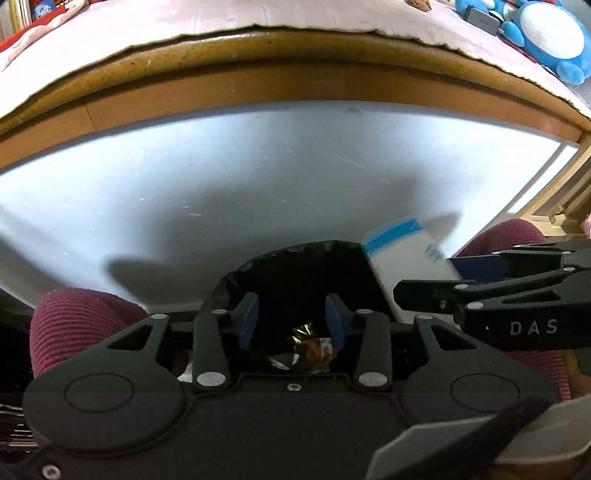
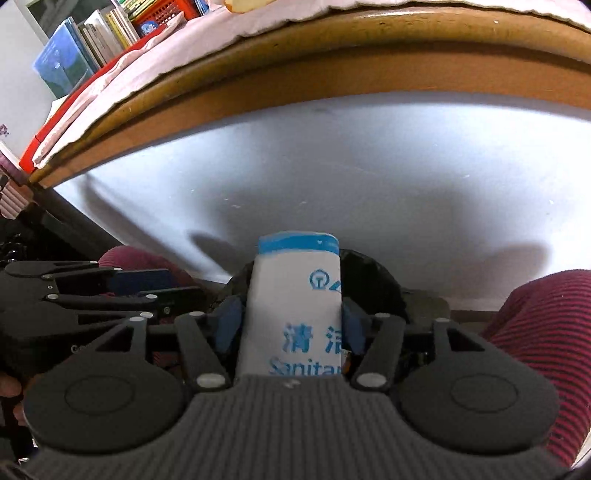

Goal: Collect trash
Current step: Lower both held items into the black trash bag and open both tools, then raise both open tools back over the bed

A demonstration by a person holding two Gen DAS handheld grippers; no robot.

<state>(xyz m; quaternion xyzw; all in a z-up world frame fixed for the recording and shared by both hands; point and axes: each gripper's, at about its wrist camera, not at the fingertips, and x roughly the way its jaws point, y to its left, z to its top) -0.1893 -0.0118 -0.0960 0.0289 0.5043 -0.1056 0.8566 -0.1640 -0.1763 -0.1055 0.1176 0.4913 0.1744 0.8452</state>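
The left gripper (image 1: 291, 319) hangs released, its blue-padded fingers (image 1: 248, 320) spread with nothing between them. Directly beneath and just ahead of them gapes the black trash bag (image 1: 295, 269), and between the fingers, down inside it, lies a crumpled gold-and-orange wrapper (image 1: 308, 343). To either side of that gripper sit the person's knees in dark red ribbed fabric (image 1: 74, 317).

Further right, the right gripper (image 2: 291, 326) is clenched on a white sanitary bag with a blue band (image 2: 295, 295) — its pads press both flanks of the packet, which stands upright between them with its blue-banded end pointing away from the gripper. From the left wrist view the packet (image 1: 402, 258) hangs at the bag's right rim, tilted over the opening, with the right gripper reaching in from the side. The bag's dark mouth (image 2: 369, 273) shows just behind and below the packet.

Ahead of both grippers rises a pale wall (image 1: 258, 184) under a wooden table edge (image 1: 295, 74). At far right above it sits a blue plush toy (image 1: 546, 33).
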